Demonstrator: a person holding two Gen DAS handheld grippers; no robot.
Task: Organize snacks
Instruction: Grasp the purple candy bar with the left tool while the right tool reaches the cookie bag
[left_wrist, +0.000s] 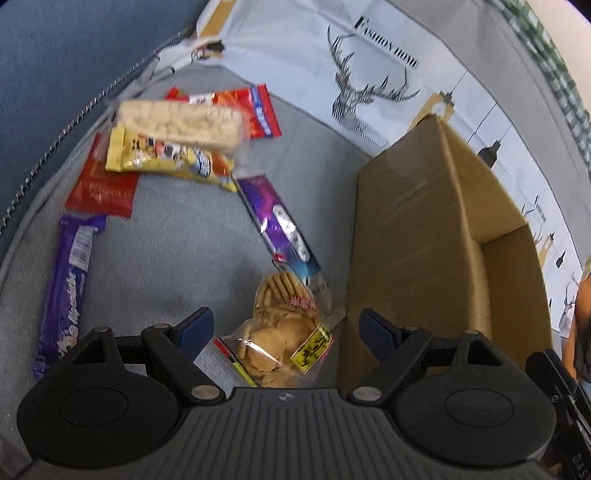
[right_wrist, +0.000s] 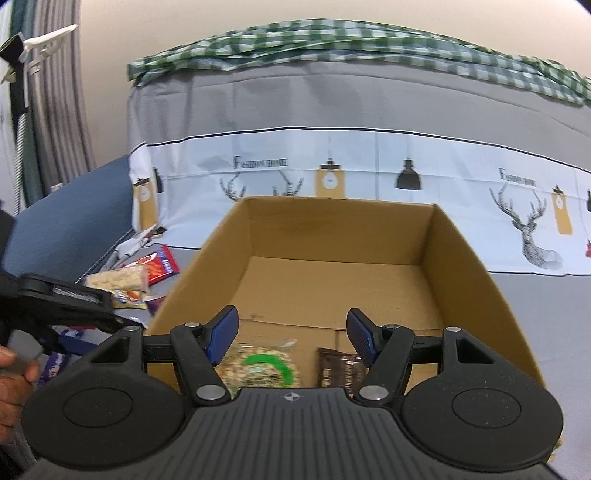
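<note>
My left gripper (left_wrist: 286, 326) is open above a clear bag of biscuits (left_wrist: 284, 328) on the grey surface, left of the cardboard box (left_wrist: 410, 236). Further off lie a purple wafer pack (left_wrist: 284, 225), a long purple bar (left_wrist: 68, 284), a yellow packet (left_wrist: 166, 158), a pale cracker pack (left_wrist: 181, 123) and red packets (left_wrist: 101, 188). My right gripper (right_wrist: 291, 334) is open and empty over the near end of the box (right_wrist: 465, 258). Inside lie a green-ringed snack bag (right_wrist: 258, 367) and a brown packet (right_wrist: 341, 369).
A deer-print cloth (right_wrist: 369, 170) runs behind the box, with grey fabric and a green checked cloth (right_wrist: 332, 44) beyond. A blue zipped cushion (left_wrist: 55, 74) borders the snacks on the left. The left gripper and hand (right_wrist: 55, 306) show at the right view's left edge.
</note>
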